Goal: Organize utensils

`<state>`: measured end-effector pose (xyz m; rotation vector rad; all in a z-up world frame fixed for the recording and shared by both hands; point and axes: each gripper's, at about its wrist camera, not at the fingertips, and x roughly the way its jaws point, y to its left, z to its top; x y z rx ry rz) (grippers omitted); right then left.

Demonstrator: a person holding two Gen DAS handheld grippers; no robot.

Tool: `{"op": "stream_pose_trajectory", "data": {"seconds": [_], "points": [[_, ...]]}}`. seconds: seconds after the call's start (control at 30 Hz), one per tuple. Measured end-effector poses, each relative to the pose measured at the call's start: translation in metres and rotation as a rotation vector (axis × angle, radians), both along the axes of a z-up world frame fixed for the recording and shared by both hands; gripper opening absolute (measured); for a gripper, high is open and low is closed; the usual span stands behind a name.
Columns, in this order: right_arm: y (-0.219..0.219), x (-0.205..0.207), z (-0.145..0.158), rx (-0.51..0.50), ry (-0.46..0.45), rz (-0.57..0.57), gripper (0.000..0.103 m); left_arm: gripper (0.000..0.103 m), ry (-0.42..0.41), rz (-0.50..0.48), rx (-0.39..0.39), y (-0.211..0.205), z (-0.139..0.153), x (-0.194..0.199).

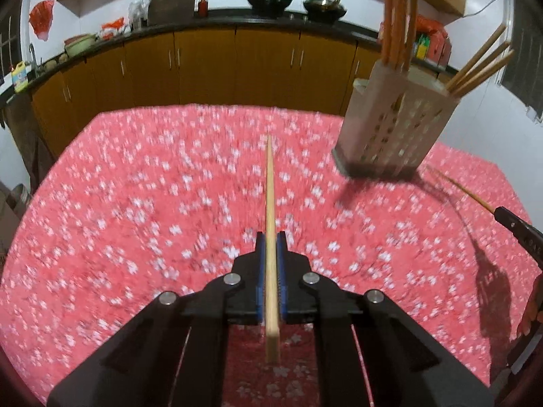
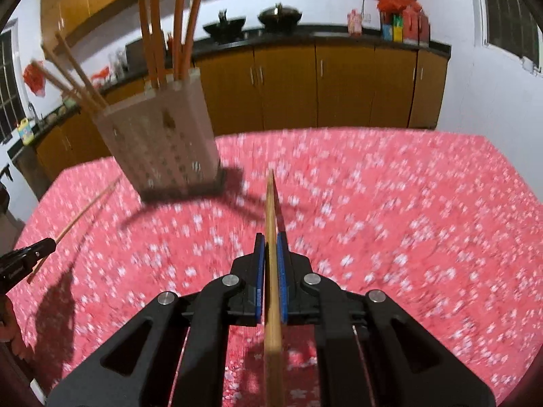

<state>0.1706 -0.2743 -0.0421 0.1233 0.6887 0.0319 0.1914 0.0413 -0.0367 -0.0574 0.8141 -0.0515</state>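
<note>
My left gripper [image 1: 270,237] is shut on a wooden chopstick [image 1: 270,196] that points forward above the pink flowered tablecloth [image 1: 135,203]. My right gripper [image 2: 270,239] is shut on a second wooden chopstick [image 2: 270,210], also pointing forward over the cloth. A perforated beige utensil holder [image 1: 390,129] stands at the far right in the left wrist view and as the same holder [image 2: 163,142] at the far left in the right wrist view. It holds several chopsticks [image 1: 478,64] and several orange handles [image 1: 398,17]. Each view shows the other gripper at its edge: the right one [image 1: 516,227], the left one [image 2: 27,257].
Behind the table runs a dark counter [image 1: 237,20] over yellow-brown cabinets [image 1: 203,64], with woks [image 1: 324,8], bottles and pots on it. A window [image 2: 509,13] is on the right wall. The table edge [image 2: 339,130] faces the cabinets.
</note>
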Motion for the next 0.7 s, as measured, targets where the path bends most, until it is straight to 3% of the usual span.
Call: {"op": "stream_pose_trajectory", "data": {"seconds": [0.3,0.37,0.47,0.7], "points": [[-0.008,-0.009,0.034,-0.008,-0.095,-0.001,0.008,0.008,-0.121,-0.011,-0.026,0.003,0.049,-0.01],[-0.008,-0.004,0.024,-0.023,-0.049,0.015,0.009,0.008,-0.113,-0.006,-0.028,0.004,0.047,-0.011],[-0.011,0.0,0.004,-0.014,0.023,0.024,0.021,0.008,-0.081,-0.002,-0.033,0.005,0.035,-0.012],[-0.015,0.001,-0.038,-0.018,0.151,0.046,0.022,0.008,-0.011,0.004,-0.047,0.005,0.005,-0.017]]}}
